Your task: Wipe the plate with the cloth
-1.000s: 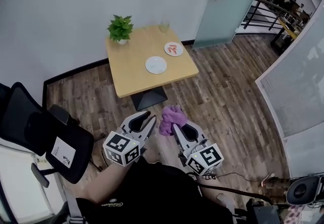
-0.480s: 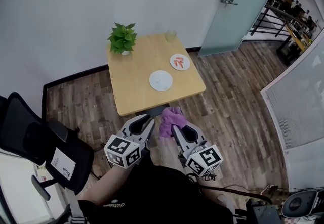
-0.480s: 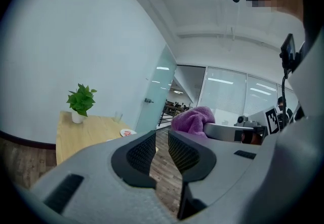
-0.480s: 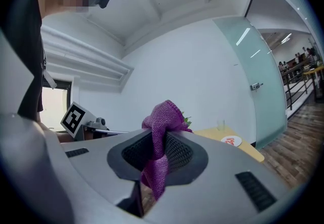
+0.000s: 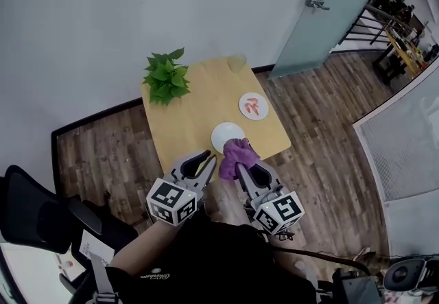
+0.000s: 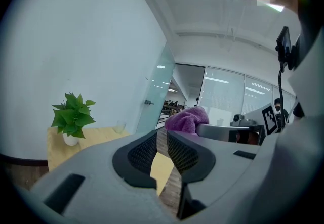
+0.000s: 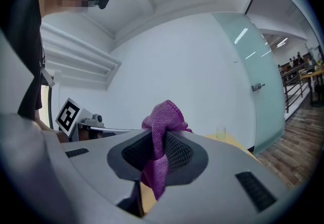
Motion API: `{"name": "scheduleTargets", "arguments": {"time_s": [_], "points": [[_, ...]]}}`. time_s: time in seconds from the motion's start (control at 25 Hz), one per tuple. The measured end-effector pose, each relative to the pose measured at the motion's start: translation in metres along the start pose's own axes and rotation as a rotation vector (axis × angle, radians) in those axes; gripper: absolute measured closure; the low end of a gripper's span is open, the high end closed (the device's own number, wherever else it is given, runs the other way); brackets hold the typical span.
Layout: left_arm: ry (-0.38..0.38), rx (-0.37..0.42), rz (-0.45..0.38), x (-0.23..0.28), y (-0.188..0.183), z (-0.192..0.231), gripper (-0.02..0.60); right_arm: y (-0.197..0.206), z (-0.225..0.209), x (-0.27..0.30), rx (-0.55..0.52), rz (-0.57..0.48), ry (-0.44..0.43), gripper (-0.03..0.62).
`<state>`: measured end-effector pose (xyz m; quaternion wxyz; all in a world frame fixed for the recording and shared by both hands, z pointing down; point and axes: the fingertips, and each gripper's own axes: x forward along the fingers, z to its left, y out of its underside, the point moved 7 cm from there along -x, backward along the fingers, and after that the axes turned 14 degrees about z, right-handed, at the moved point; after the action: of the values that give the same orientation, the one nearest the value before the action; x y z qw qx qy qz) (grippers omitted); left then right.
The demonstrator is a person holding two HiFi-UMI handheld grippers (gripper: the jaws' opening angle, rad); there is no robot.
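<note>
Our right gripper [image 5: 241, 170], clamped on the bunched purple cloth [image 5: 236, 154], is nearer the round white plate [image 5: 225, 134] just on its far side than our empty, slightly parted left gripper [image 5: 204, 161].

Bright, even indoor light falls from a ceiling lamp [image 6: 273, 7]; shadows are faint. Both gripper views bulge and go black at their round edges. The head view is sharp.

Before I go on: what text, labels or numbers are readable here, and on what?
None is readable.
Light script on the person's black shirt: too small to read.
Card on the black chair: print blurred.
Marker cubes on the left gripper and right gripper: square patterns only, no letters.
Cloth in the right gripper: no label.
</note>
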<state>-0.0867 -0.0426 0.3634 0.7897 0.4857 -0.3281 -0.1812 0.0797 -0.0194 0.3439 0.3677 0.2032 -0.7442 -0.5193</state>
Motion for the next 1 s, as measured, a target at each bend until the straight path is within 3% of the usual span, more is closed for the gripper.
{"name": "scheduleTargets", "arguments": {"time_s": [0.32, 0.68, 1.0], "points": [[-0.006, -0.032, 0.031, 0.032, -0.014, 0.061, 0.518, -0.007, -0.031, 0.055, 0.024, 0.058, 0.046, 0.539], [-0.036, -0.101, 0.065, 0.066, -0.014, 0.079, 0.518, -0.01, -0.068, 0.083, 0.032, 0.098, 0.007, 0.539], [-0.052, -0.183, 0.18, 0.104, 0.032, 0.085, 0.519, 0.041, -0.095, 0.1, 0.075, 0.235, -0.014, 0.539]]}}
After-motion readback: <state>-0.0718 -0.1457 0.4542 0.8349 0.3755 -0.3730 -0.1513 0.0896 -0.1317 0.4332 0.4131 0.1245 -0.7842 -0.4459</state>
